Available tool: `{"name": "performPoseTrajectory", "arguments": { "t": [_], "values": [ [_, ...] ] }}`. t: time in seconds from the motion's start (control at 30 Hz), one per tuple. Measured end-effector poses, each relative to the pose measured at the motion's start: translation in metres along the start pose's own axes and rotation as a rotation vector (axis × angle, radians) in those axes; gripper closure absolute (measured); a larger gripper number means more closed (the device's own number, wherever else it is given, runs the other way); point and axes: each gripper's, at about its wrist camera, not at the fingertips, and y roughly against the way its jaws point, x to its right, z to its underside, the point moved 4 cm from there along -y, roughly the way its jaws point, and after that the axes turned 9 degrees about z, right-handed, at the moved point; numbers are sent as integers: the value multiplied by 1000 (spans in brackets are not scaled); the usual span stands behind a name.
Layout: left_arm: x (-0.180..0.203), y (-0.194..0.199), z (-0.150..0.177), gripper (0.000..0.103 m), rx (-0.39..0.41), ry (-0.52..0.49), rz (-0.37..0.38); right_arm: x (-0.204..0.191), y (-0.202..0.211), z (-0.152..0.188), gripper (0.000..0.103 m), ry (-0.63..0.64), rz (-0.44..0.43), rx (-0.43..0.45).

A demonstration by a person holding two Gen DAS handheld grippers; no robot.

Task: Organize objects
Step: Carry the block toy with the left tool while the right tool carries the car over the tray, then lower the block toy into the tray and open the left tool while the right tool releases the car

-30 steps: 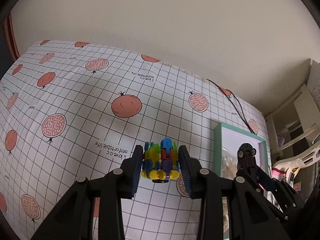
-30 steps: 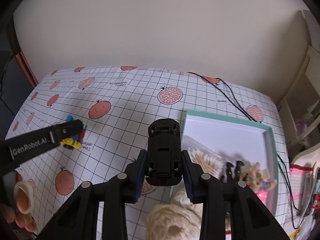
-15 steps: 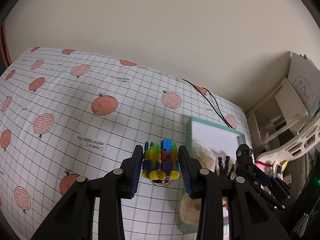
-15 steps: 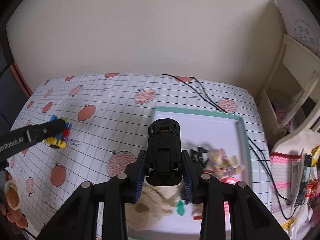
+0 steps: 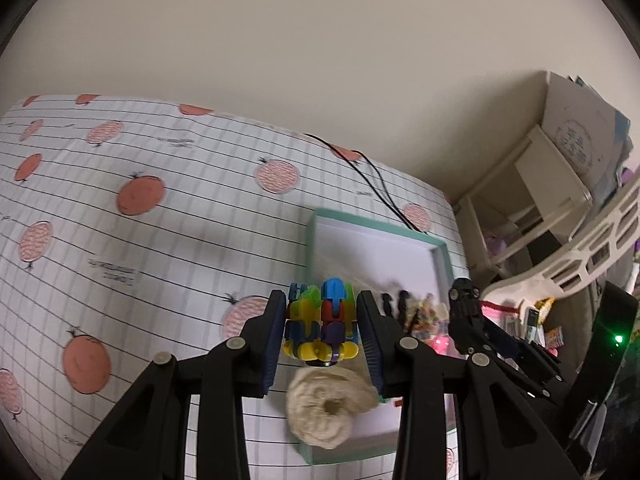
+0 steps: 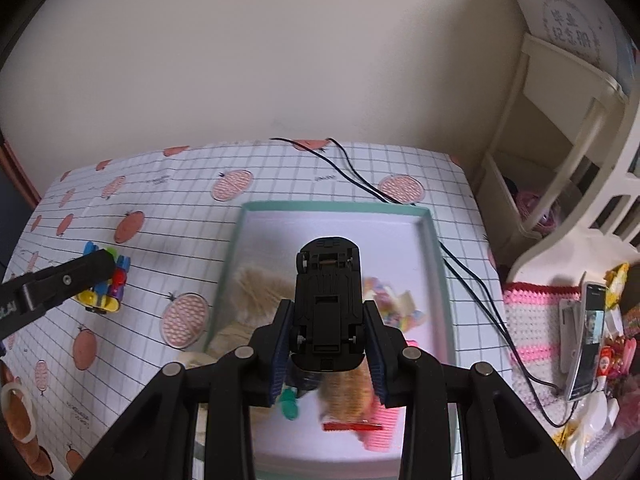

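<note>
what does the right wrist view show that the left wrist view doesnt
Only the right wrist view shows the underside of the black toy car close up, clamped in the right gripper, a pink comb and a green piece in the box, and a phone at the right.

Only the left wrist view shows the colourful block toy close up in the left gripper, and a small green light.

Both show the teal box, the fruit-print tablecloth, the black cable and the cream fluffy item.
</note>
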Motion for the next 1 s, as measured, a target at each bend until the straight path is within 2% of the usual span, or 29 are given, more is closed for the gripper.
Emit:
{"name": "performPoseTrajectory", "arguments": {
  "t": [0.33, 0.7, 1.0],
  "values": [
    [32, -29, 14, 68, -46, -36, 55, 31, -17, 10, 67, -26, 41, -43],
    [29, -39, 17, 69, -72, -17, 52, 50, -27, 18, 67, -60, 49, -76],
    [25, -47, 22, 69, -100, -4, 41, 44, -43, 29, 67, -39, 67, -124]
  ]
}}
